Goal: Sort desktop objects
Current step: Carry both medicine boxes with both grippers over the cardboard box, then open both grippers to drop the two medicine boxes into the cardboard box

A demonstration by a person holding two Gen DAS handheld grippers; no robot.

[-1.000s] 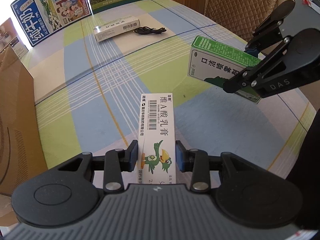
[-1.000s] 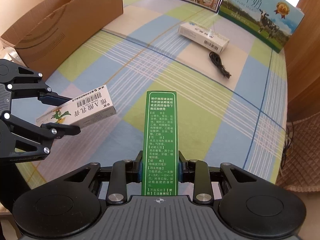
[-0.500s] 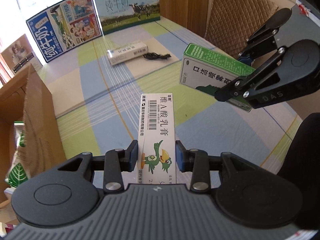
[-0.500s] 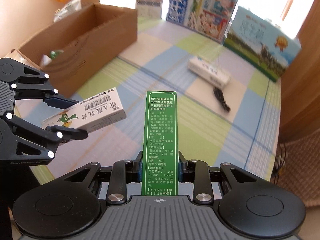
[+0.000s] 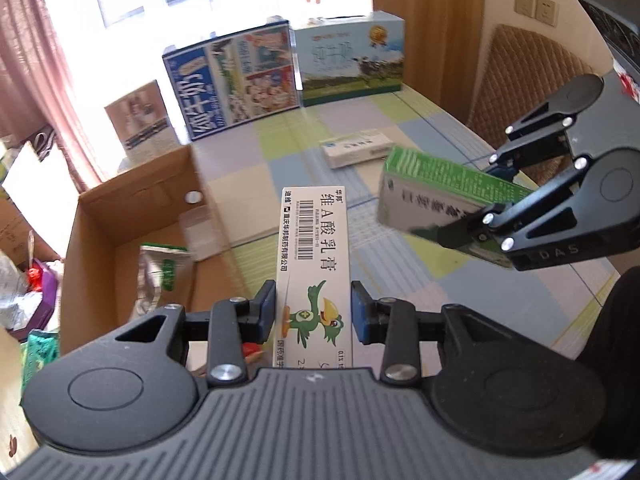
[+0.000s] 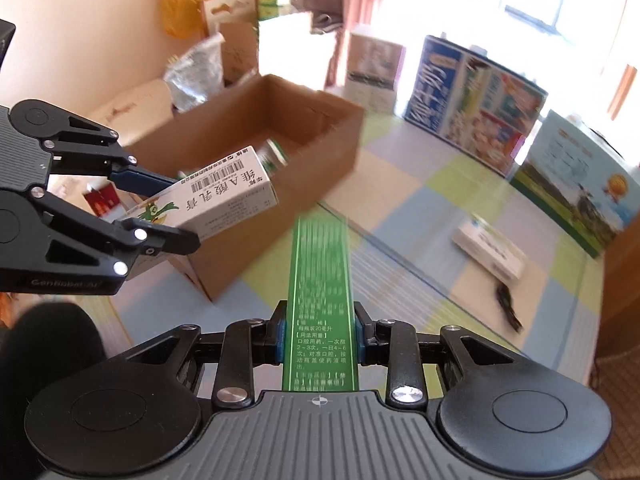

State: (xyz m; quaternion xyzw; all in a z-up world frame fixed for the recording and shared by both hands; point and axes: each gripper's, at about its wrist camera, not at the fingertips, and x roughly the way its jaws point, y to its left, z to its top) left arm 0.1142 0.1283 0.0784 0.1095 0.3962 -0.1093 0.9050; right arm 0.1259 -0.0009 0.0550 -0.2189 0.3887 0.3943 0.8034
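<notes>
My left gripper (image 5: 313,312) is shut on a white ointment box with a green bird (image 5: 314,256) and holds it above the table beside the open cardboard box (image 5: 132,204). The ointment box also shows in the right wrist view (image 6: 224,196), near that carton's (image 6: 280,136) near wall. My right gripper (image 6: 319,340) is shut on a long green medicine box (image 6: 320,280), held in the air over the table. In the left wrist view this green box (image 5: 444,200) hangs to the right of the ointment box.
A white medicine box (image 5: 356,148) and a black cable (image 6: 508,308) lie on the checked tablecloth (image 5: 400,268). Milk cartons (image 5: 348,56) stand along the table's far edge. The cardboard box holds a foil pack (image 5: 160,272) and a clear container (image 5: 200,232). A wicker chair (image 5: 528,80) stands at the right.
Both grippers have risen and swung left toward the cardboard box with their boxes still held. The carton's inside has come into view.
</notes>
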